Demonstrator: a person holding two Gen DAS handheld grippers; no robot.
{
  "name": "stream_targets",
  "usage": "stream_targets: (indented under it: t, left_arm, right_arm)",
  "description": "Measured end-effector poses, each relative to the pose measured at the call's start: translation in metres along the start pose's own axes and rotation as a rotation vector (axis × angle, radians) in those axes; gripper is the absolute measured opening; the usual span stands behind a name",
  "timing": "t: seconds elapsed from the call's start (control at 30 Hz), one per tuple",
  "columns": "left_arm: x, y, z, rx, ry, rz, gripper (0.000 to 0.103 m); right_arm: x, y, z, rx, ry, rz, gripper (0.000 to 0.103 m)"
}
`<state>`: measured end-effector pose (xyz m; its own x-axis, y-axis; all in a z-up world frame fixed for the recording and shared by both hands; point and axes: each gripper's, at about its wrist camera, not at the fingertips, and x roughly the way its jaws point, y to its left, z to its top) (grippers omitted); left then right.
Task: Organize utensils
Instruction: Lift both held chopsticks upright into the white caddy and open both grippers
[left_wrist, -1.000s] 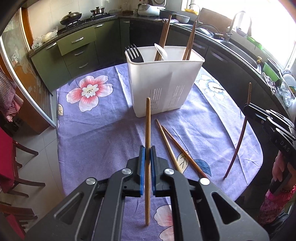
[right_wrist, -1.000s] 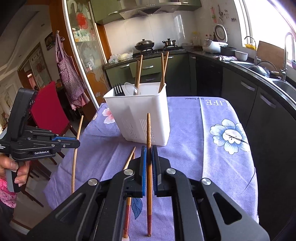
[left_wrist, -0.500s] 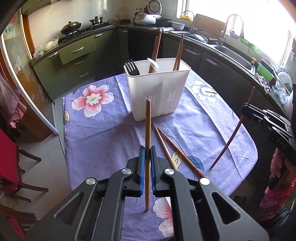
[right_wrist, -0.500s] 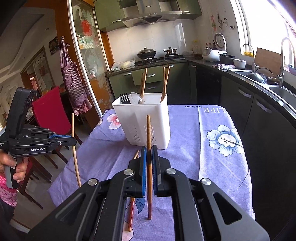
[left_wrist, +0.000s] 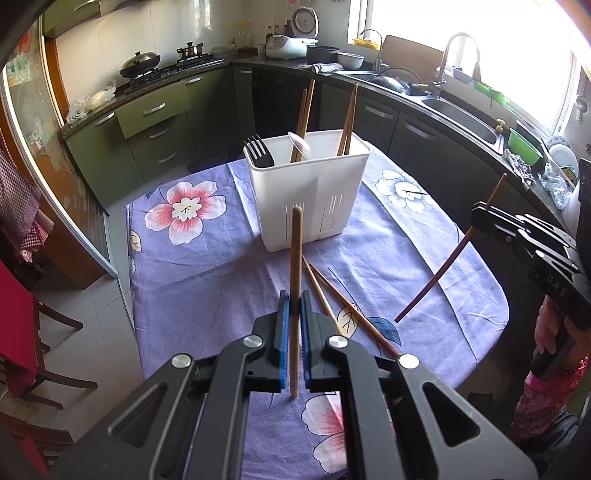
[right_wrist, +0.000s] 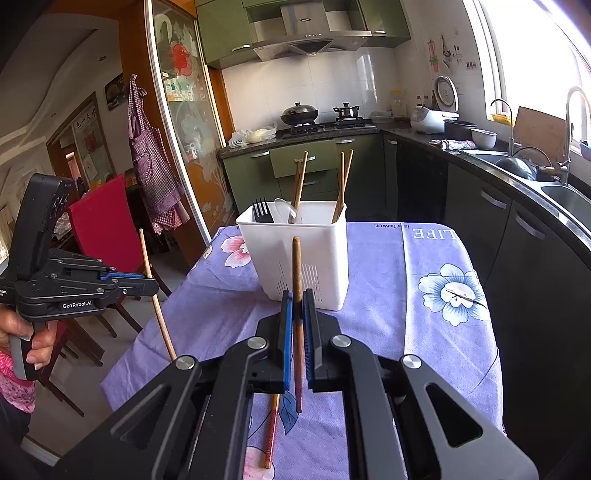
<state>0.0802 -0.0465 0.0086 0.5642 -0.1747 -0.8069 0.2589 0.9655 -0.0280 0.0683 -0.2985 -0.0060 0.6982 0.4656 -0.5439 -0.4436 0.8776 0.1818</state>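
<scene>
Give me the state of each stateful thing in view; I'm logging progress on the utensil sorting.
left gripper: shut on a light chopstick, held clear of the table.
right gripper: shut on a dark chopstick, also lifted.
white caddy: upright, holding a black fork, a spoon and four chopsticks.
two loose chopsticks: lying crossed on the tablecloth.

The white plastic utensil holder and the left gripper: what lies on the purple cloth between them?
Two loose wooden chopsticks lie crossed between the white plastic utensil holder and the left gripper, seen in the left wrist view.
</scene>
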Motion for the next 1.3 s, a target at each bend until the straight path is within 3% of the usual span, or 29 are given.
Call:
stream_targets:
  t: [0.57, 0.87, 1.3]
  left_arm:
    - [-0.023, -0.005, 0.043, 0.012, -0.059, -0.048, 0.006]
    - [-0.057, -0.006, 0.097, 0.025, -0.14, -0.07, 0.006]
    - [-0.087, 0.0, 0.166, 0.008, -0.287, -0.029, 0.006]
  right_arm:
    - [0.003, 0.009, 0.038, -0.034, -0.022, 0.035, 0.006]
    - [-0.005, 0.015, 0.095, -0.055, -0.083, 0.053, 0.006]
    - [0.004, 0.001, 0.191, -0.022, -0.202, 0.02, 0.006]
